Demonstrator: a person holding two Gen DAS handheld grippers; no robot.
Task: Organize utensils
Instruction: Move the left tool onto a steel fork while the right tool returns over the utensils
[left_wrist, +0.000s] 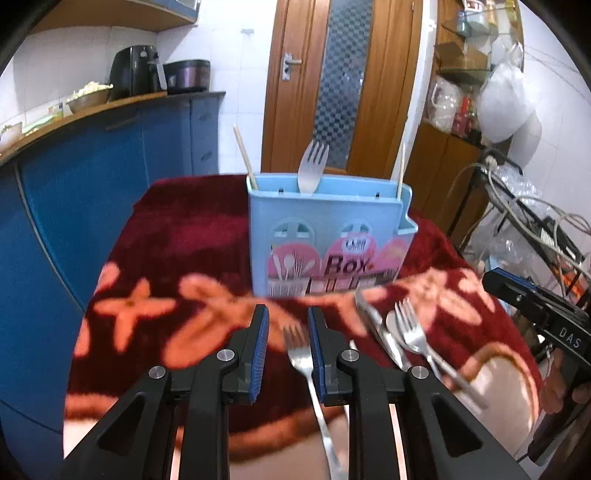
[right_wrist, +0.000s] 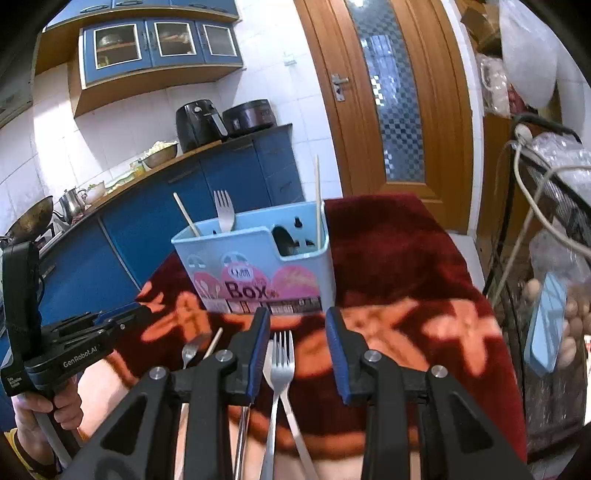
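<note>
Left gripper (left_wrist: 288, 332) is tipped down over the near edge of the table, its jaws narrow but not pinching. A fork (left_wrist: 300, 354) lies flat on the red flowered cloth (left_wrist: 192, 236) between the pads, close against the right one. I'd say it straddles the fork like that to line up with the handle before it closes.

The right gripper (right_wrist: 297, 332) does the same further right. Its jaws are a bit wider and nothing is held. A second fork (right_wrist: 282, 363) lies between them with gaps on both sides, and its handle crosses another metal piece I can't name.

The blue utensil box (left_wrist: 328, 236) stands upright at the middle of the table, beyond both tools. Its open top faces up, so the things already in it stand on end and their heads are easy to see.

In the box I count one standing fork (left_wrist: 312, 166) in the middle and two chopsticks, a left chopstick (left_wrist: 244, 155) and a right chopstick (left_wrist: 400, 170).

Loose on the cloth I count two forks, a loose chopstick (right_wrist: 213, 342) and some blurred metal pieces (left_wrist: 376, 328) beside the right-hand fork, perhaps two.
</note>
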